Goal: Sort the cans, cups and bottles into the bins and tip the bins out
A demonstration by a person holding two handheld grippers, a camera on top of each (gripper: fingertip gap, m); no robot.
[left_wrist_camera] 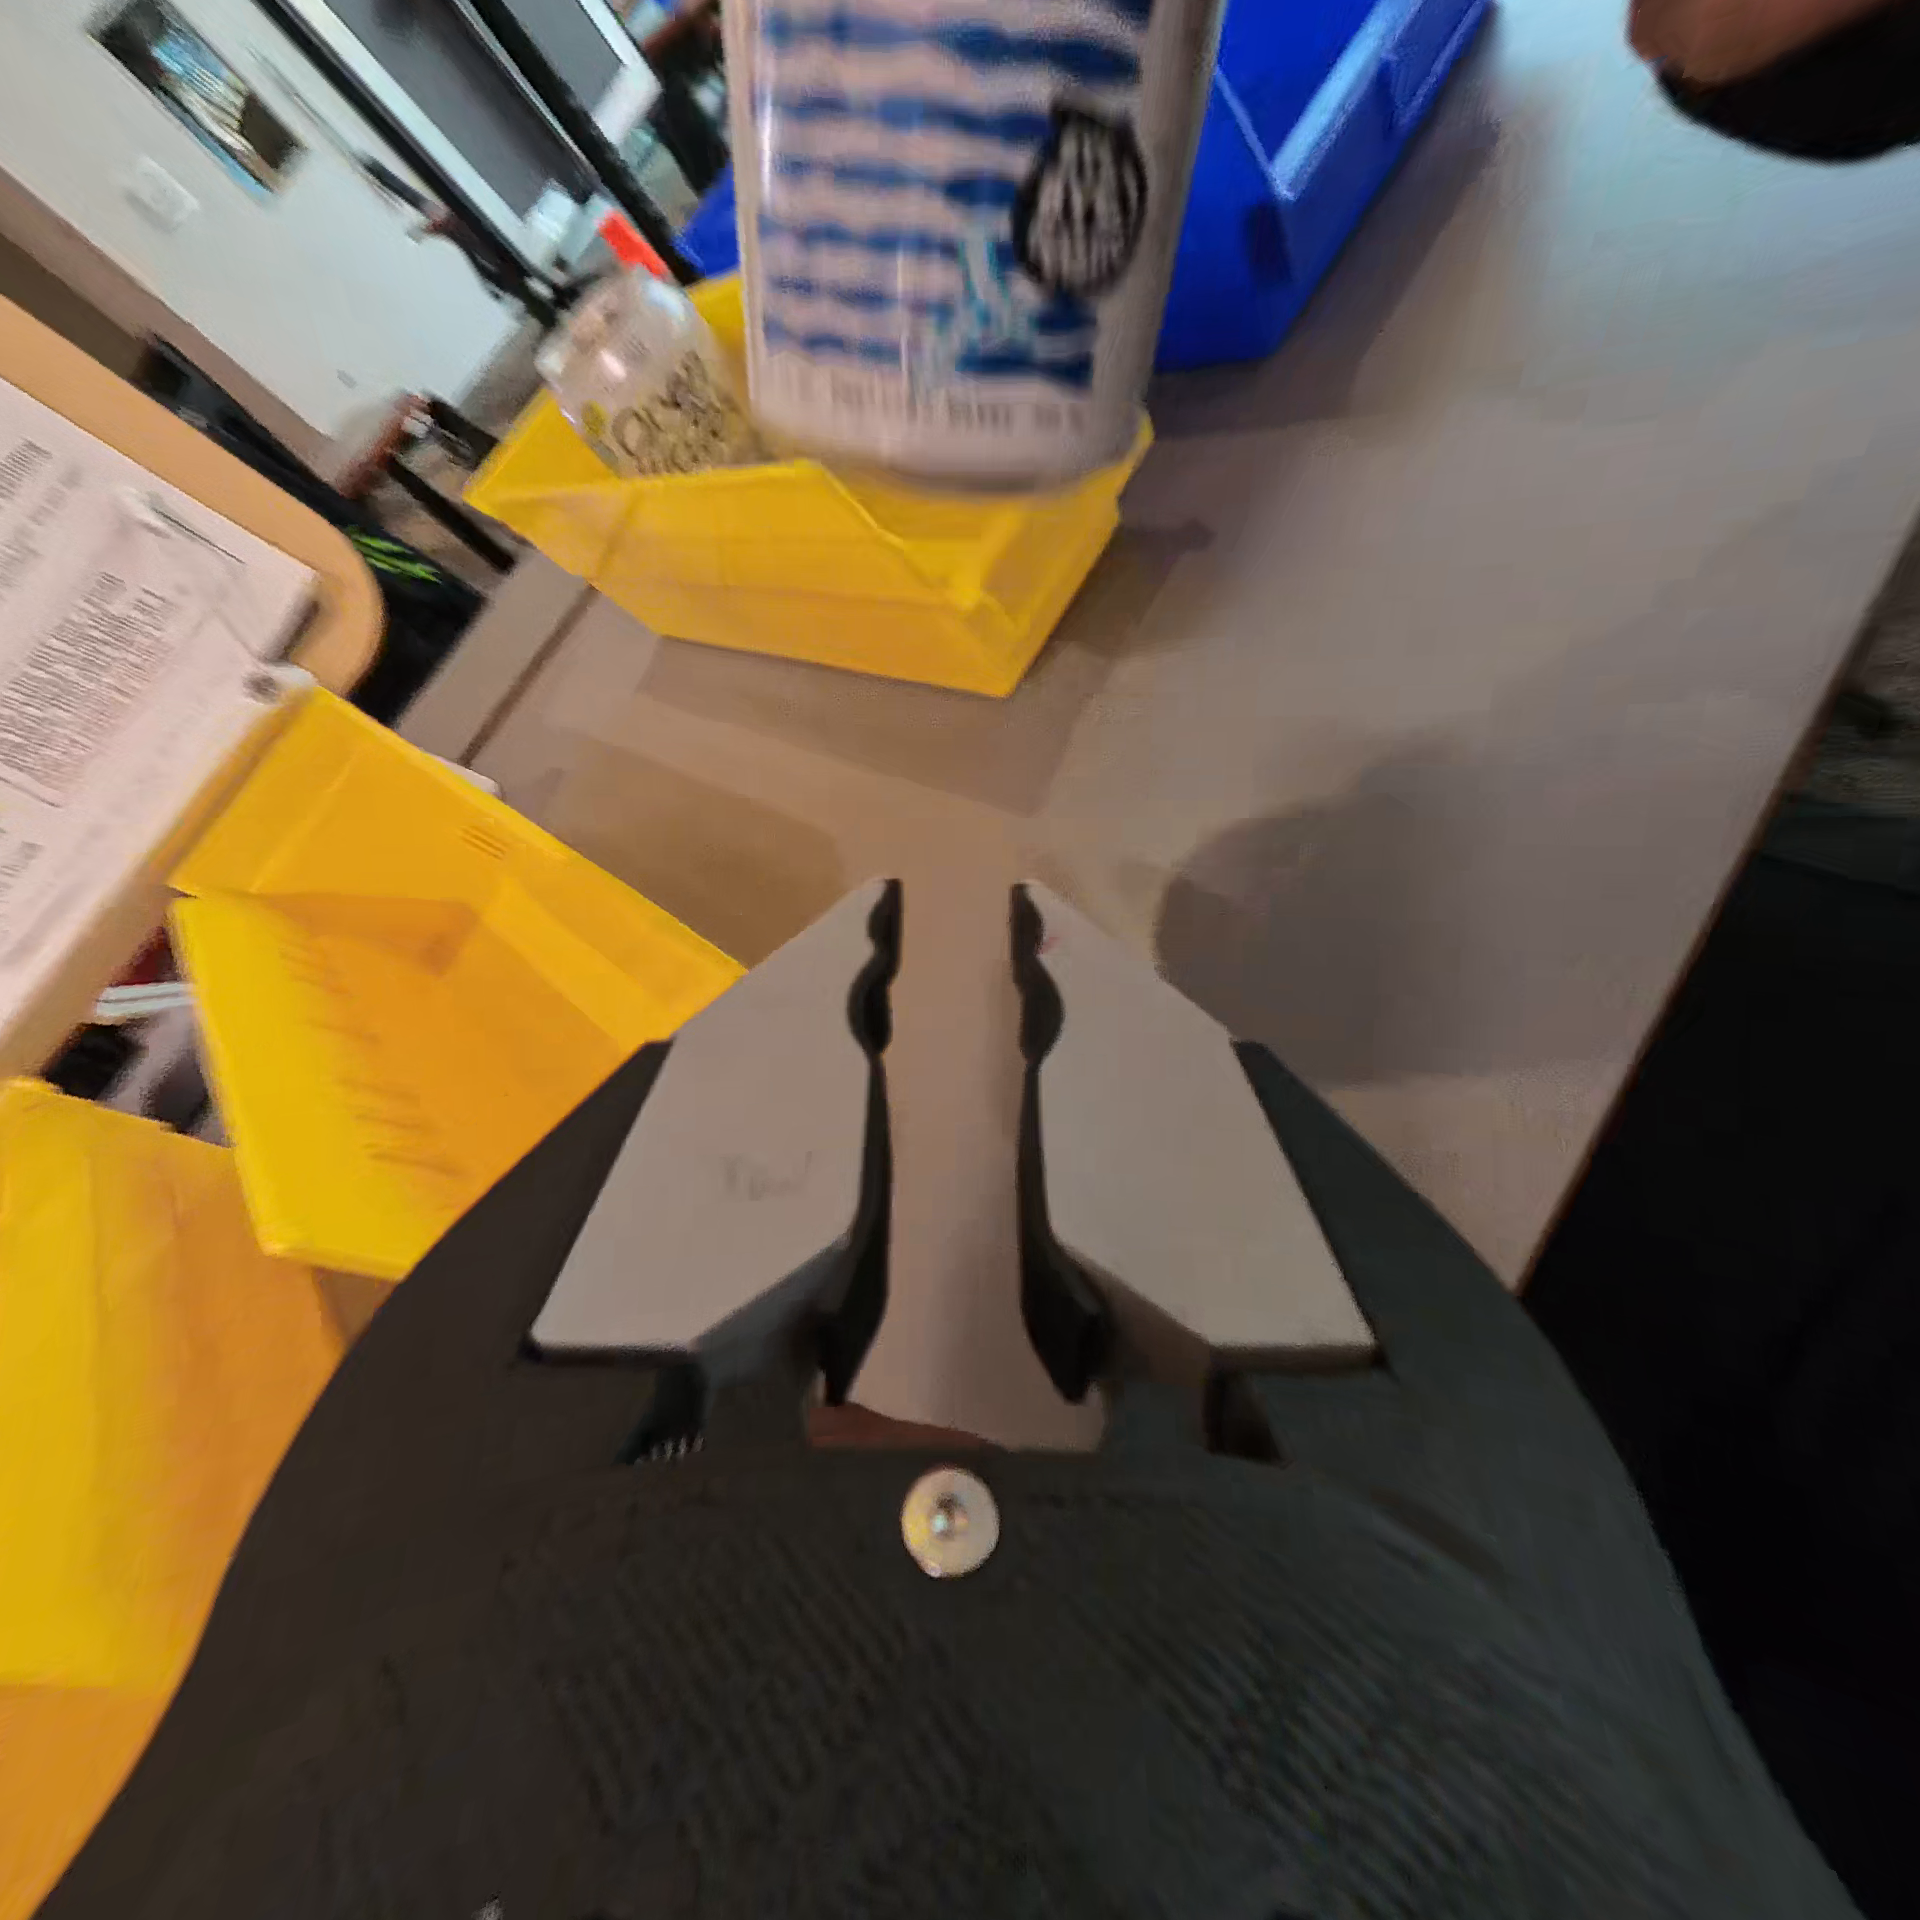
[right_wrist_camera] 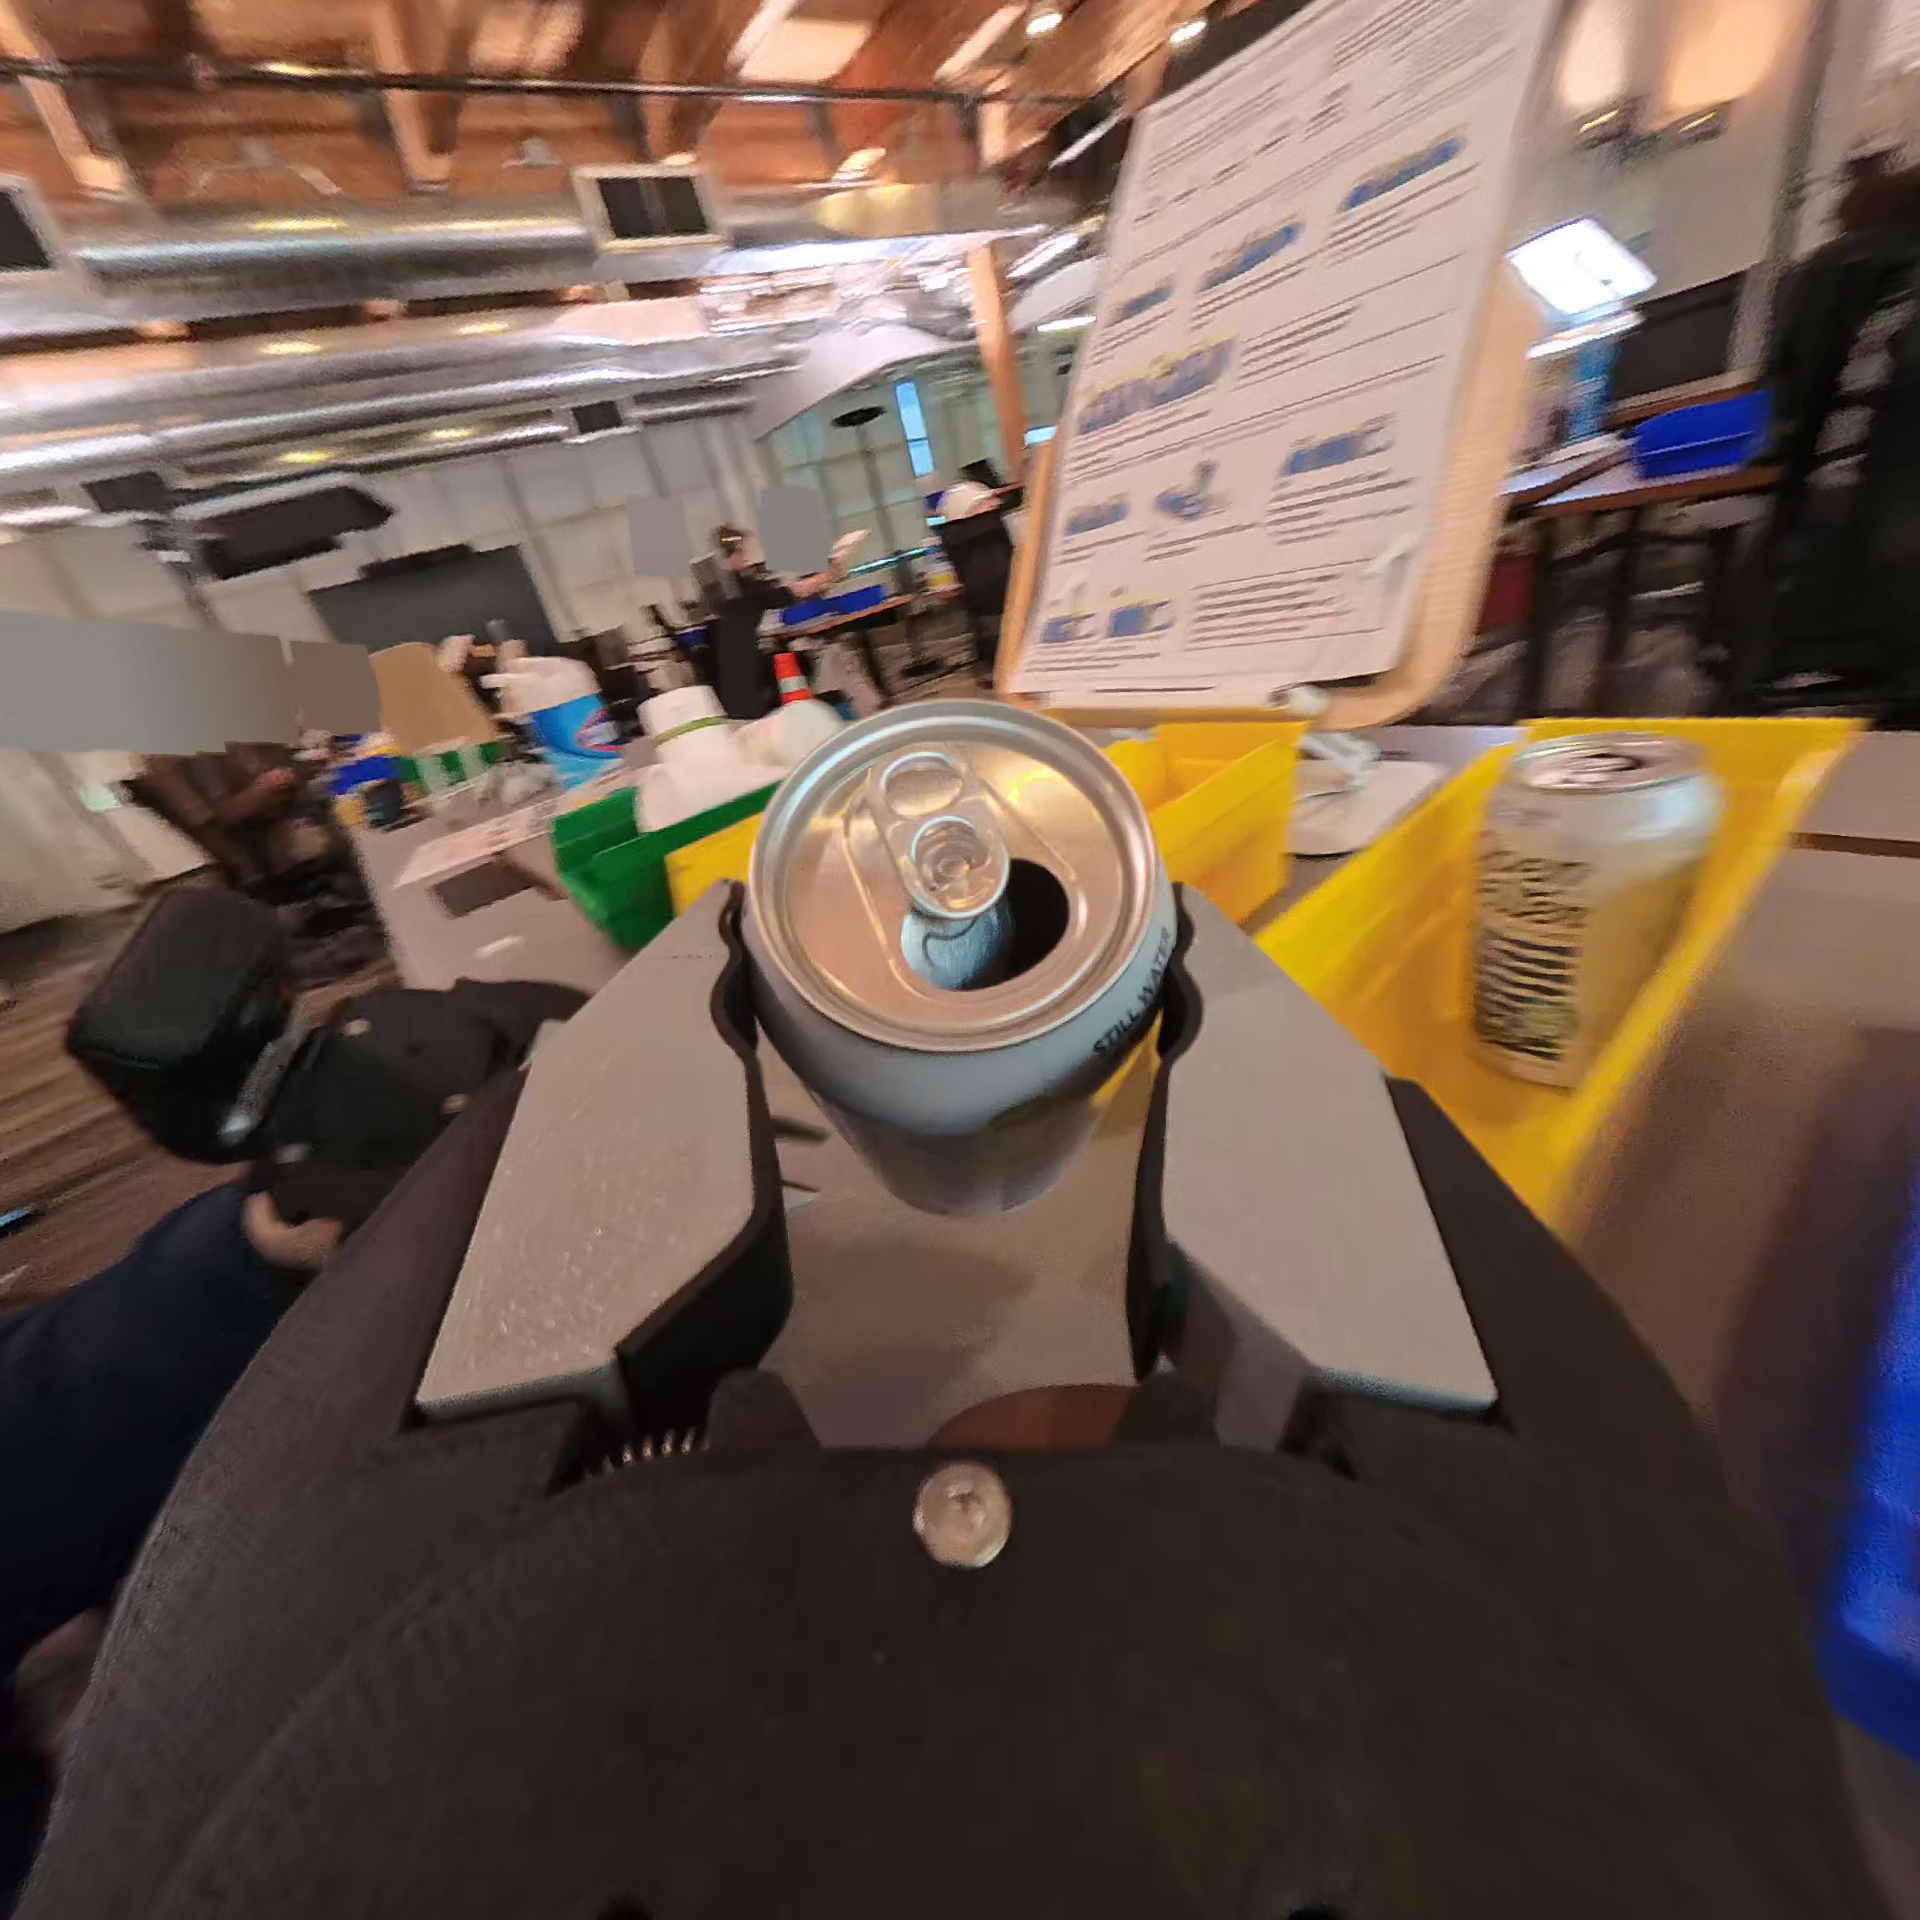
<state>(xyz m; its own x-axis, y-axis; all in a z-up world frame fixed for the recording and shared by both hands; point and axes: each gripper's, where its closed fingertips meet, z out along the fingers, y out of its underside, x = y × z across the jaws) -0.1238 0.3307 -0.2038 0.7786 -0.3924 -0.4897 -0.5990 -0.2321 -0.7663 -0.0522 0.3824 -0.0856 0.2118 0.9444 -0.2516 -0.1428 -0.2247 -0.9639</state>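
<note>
The right gripper (right_wrist_camera: 961, 997) is closed on a can (right_wrist_camera: 956, 935), its two fingers pressed against opposite sides of the body just below the top rim. The can is opened, tab up and mouth dark, and it hangs clear of the bench (right_wrist_camera: 1714, 1091). The left wrist view shows it blurred, blue-striped and held above the near rim of a yellow bin (left_wrist_camera: 831, 582).

The left gripper (left_wrist_camera: 954, 904) holds nothing; its fingers stand a narrow gap apart over bare bench (left_wrist_camera: 1351, 623).

The can is probably empty or nearly so, hence light. Its thin wall is stiff enough under a moderate squeeze but would likely dent under a hard one, and the smooth metal may slip if the hold loosens. The present hold high on the body, under the rim, looks sound.

A second can (right_wrist_camera: 1590, 904) stands upright in the yellow bin (right_wrist_camera: 1382, 987), toward its far end, so the near part is the open room for a drop. A blue bin (left_wrist_camera: 1320, 156) sits beyond the yellow one, and more yellow bins (left_wrist_camera: 395, 987) crowd the left edge of the bench beside a propped board (right_wrist_camera: 1278, 353) bearing printed sheets. The right side of the bench is open up to its edge, where a person's hand (left_wrist_camera: 1766, 62) shows at the far corner.
</note>
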